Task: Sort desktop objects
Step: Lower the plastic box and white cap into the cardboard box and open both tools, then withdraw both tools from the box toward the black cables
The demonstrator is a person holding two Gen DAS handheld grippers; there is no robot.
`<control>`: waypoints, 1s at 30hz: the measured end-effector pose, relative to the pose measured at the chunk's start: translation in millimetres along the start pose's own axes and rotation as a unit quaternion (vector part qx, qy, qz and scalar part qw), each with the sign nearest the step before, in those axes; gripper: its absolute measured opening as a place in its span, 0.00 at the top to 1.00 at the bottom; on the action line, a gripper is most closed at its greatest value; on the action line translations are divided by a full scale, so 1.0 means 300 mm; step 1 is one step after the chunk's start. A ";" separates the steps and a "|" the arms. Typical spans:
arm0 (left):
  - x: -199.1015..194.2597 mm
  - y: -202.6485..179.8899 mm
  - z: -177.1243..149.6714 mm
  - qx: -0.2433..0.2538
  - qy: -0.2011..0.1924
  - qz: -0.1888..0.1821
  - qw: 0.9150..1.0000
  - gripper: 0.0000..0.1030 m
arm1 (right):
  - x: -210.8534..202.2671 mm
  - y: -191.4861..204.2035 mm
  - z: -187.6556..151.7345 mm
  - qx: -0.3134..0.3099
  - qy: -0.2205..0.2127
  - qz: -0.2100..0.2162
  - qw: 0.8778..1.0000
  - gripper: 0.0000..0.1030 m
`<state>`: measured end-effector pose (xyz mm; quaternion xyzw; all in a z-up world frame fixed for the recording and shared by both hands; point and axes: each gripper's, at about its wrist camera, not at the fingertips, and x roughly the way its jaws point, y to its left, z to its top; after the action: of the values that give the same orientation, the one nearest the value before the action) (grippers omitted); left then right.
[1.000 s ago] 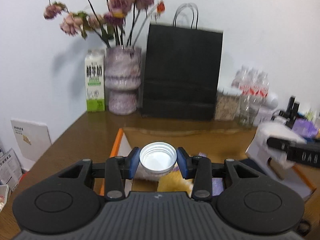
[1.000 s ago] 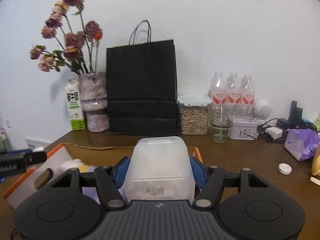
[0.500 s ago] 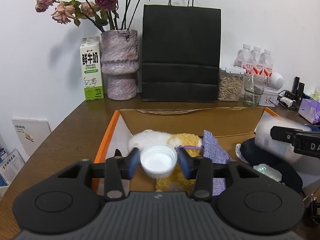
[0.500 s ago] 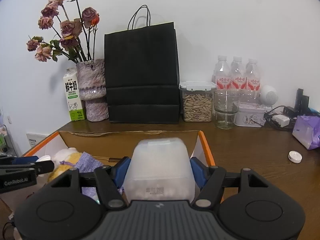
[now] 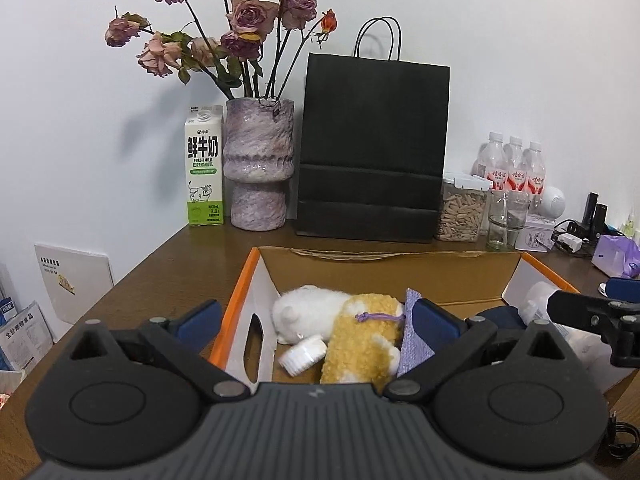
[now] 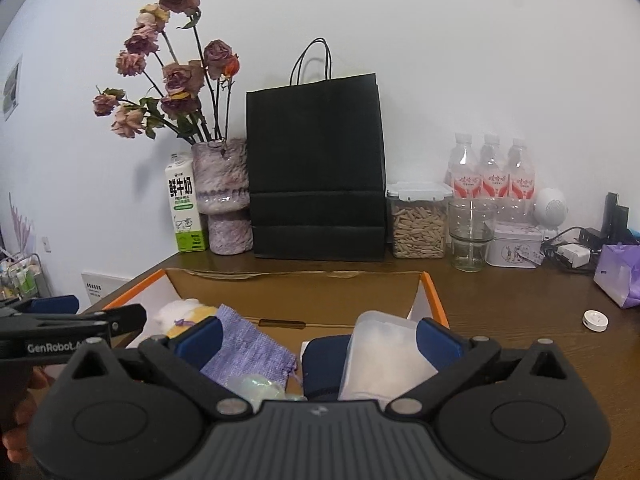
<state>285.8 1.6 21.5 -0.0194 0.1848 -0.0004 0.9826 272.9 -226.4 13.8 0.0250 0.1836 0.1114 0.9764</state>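
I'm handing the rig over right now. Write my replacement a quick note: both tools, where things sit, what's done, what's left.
Left tool: jaws opening, nothing between them; the small white screw cap lies in the orange-edged cardboard box beside the white-and-yellow plush toy.
Right tool: jaws opening; the frosted plastic container sits between them in the box, apparently unpressed.
Also boxed: lilac fabric pouch.
Left: small white round disc and purple packet on the brown table.

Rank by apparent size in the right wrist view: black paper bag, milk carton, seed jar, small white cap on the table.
1. black paper bag
2. seed jar and milk carton: too close to call
3. small white cap
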 end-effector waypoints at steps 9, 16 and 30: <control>-0.011 0.000 -0.006 -0.004 0.003 -0.008 1.000 0.00 | -0.011 -0.004 -0.003 0.004 -0.002 -0.002 1.000 0.00; -0.035 0.007 0.001 -0.011 -0.001 -0.007 1.000 0.00 | -0.031 0.003 -0.009 -0.003 -0.008 -0.001 1.000 0.00; -0.118 0.044 -0.020 -0.017 -0.001 0.003 1.000 0.00 | -0.160 0.020 -0.058 -0.008 -0.014 -0.010 1.000 0.00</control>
<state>250.6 14.9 28.3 -0.0360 0.1840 0.0058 0.9822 221.7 -231.3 15.0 0.0172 0.1694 0.1024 0.9801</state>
